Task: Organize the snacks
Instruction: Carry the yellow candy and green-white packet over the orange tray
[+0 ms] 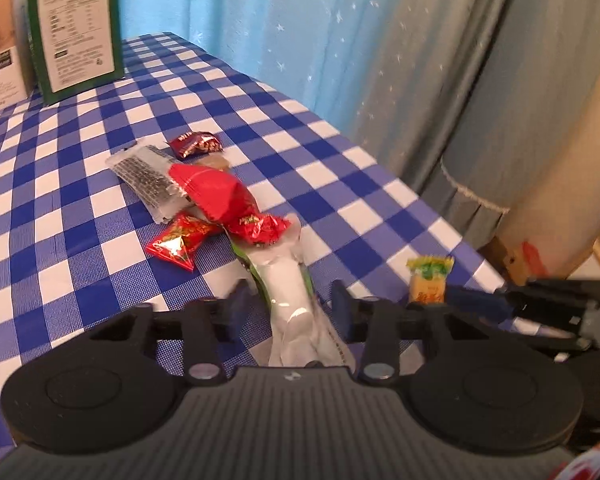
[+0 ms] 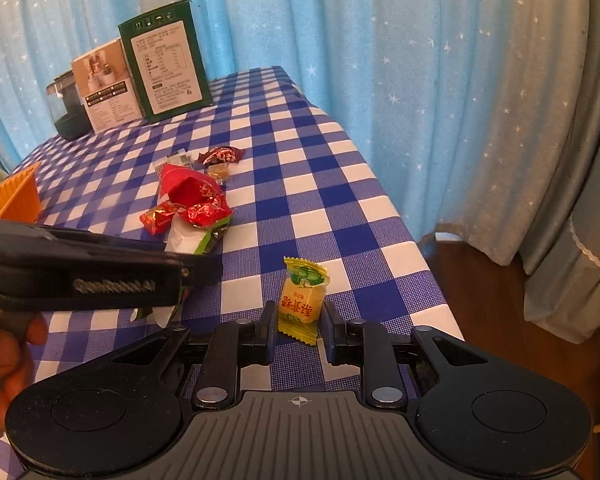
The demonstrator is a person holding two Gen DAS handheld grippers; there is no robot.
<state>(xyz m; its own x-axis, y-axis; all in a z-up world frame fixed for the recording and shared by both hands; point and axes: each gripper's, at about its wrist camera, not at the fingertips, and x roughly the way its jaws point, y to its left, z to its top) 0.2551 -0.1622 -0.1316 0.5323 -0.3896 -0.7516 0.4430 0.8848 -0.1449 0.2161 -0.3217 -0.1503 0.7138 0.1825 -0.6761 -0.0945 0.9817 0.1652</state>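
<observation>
I am clenching my right gripper (image 2: 298,326) on the yellow candy (image 2: 302,295) near the table edge (image 2: 419,240). My left gripper (image 1: 290,304) is straddling the white-green packet (image 1: 288,288), grip uncertain. The red snack pile (image 1: 216,200) is lying unsorted; the orange basket (image 2: 14,196) is waiting, contents unseen.

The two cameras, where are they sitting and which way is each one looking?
Left wrist camera: sits on the left claw, looking down along its fingers at a long white-and-green snack packet between them; the right claw shows at the right edge.
Right wrist camera: sits on the right claw, looking at a small yellow wrapped candy between its fingers; the left claw and a hand show at left.
Both see the blue-and-white checked tablecloth, red wrappers, green box.
</observation>
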